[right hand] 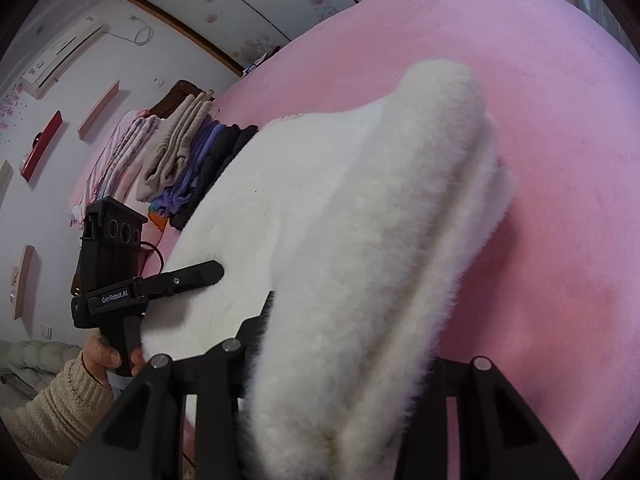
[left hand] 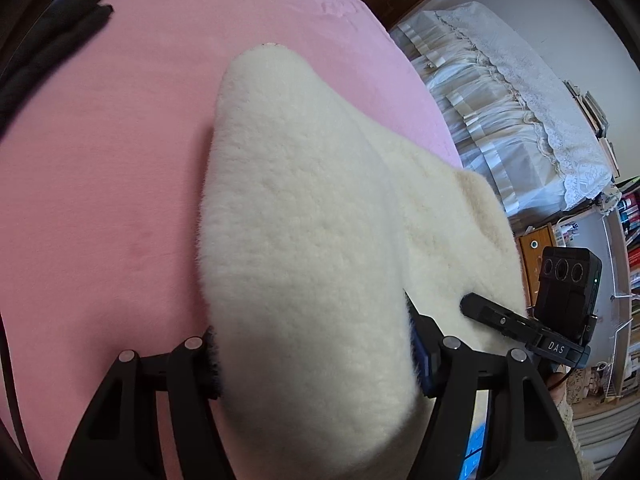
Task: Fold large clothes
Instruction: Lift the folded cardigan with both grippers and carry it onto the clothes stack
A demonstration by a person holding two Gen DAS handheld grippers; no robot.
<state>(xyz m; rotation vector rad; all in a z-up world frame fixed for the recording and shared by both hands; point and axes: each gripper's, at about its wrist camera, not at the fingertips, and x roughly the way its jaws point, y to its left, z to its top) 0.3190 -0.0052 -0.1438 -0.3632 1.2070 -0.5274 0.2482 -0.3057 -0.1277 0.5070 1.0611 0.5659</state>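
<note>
Two folds of the cream fleece garment (left hand: 304,240) we hold: our left hand-held gripper (left hand: 316,356) and right hand-held gripper (right hand: 340,364) each clamp one (thick pile), raised over the pink bed (left hand: 100,168); folded clothes (right hand: 188,168) at ten o'clock.

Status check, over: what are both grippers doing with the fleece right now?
Left gripper shut on white fleece garment. Right gripper shut on it too, fold raised over pink bed. Clothes pile at far edge, not in the way.
</note>
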